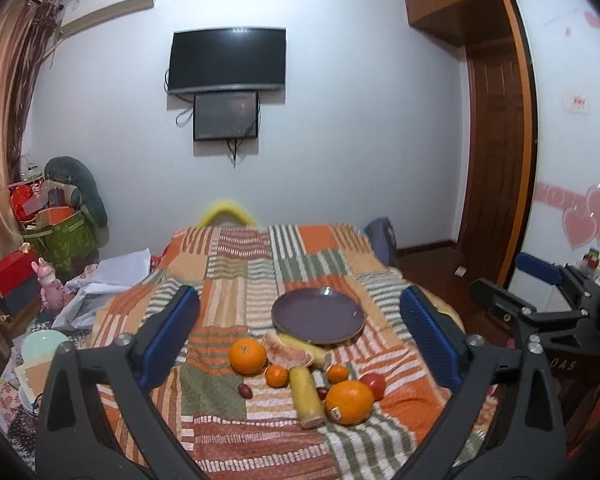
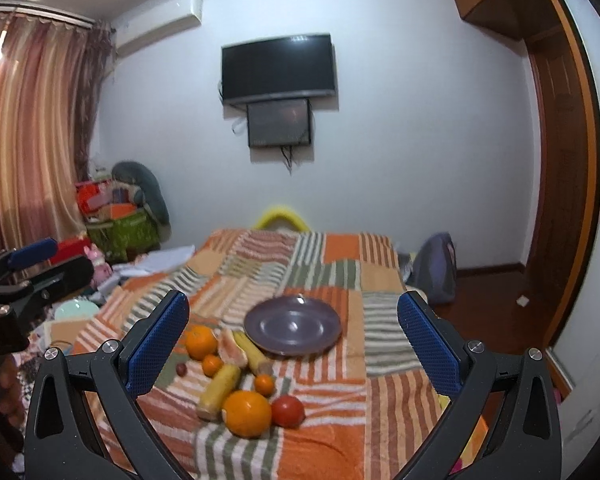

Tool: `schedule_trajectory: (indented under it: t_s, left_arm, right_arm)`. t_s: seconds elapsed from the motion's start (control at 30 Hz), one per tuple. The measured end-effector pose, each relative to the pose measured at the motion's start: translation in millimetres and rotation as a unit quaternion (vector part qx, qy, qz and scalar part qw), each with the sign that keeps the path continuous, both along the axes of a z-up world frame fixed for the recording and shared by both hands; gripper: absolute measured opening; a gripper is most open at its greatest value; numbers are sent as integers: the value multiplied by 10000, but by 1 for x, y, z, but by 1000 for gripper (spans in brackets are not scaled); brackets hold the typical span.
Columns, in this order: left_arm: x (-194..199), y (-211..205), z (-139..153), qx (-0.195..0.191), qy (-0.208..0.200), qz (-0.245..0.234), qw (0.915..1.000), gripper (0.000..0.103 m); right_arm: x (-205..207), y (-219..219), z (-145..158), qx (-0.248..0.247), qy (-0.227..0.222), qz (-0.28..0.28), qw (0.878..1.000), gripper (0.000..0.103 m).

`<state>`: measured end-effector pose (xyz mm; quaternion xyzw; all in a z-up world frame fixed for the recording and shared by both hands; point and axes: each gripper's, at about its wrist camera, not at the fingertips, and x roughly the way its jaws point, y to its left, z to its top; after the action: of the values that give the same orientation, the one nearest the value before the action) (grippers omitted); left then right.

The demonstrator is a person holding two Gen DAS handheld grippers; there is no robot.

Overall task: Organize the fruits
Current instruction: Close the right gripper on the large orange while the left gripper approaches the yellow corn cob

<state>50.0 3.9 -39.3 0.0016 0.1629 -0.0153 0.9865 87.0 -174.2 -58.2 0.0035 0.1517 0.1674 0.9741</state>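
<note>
An empty purple plate (image 1: 318, 315) (image 2: 293, 325) lies on the patchwork blanket (image 1: 240, 264) (image 2: 380, 400). In front of it lies a cluster of fruit: two large oranges (image 1: 349, 402) (image 2: 247, 413), another (image 1: 247, 355) (image 2: 200, 341), small tangerines (image 1: 277, 375) (image 2: 264, 384), a red tomato (image 1: 374, 385) (image 2: 287, 411), two yellow corn pieces (image 1: 307, 396) (image 2: 219, 390), a pink pomelo slice (image 1: 290, 352) (image 2: 233, 347) and small dark dates (image 1: 244, 390). My left gripper (image 1: 300, 332) and right gripper (image 2: 292, 340) are both open, empty, held above and short of the fruit.
The bed stands in a bedroom. Clutter, boxes and a pale bowl (image 1: 44, 342) lie on the floor at the left. A wooden door (image 1: 496, 152) and wardrobe are at the right. A TV (image 1: 227, 60) hangs on the far wall. The right gripper shows at the left wrist view's right edge (image 1: 540, 304).
</note>
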Motion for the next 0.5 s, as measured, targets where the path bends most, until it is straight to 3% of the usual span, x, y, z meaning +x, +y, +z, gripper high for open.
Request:
schedule_trajectory:
  t_s: [0.1,0.27,0.5]
  left_arm:
    - [18,3,-14,5,355,-34,9994,87]
    - [40,10,-38,-17,806,-55,9967,78]
    - [66,20,-72,-87,1406,-208,9898,54]
  right_arm:
    - [10,-1,-13,-130,248,4,9996,102]
    - [24,5,-33,-375,657,152,9970,88]
    - [43,23,-65,-525,1378,621,9871,71]
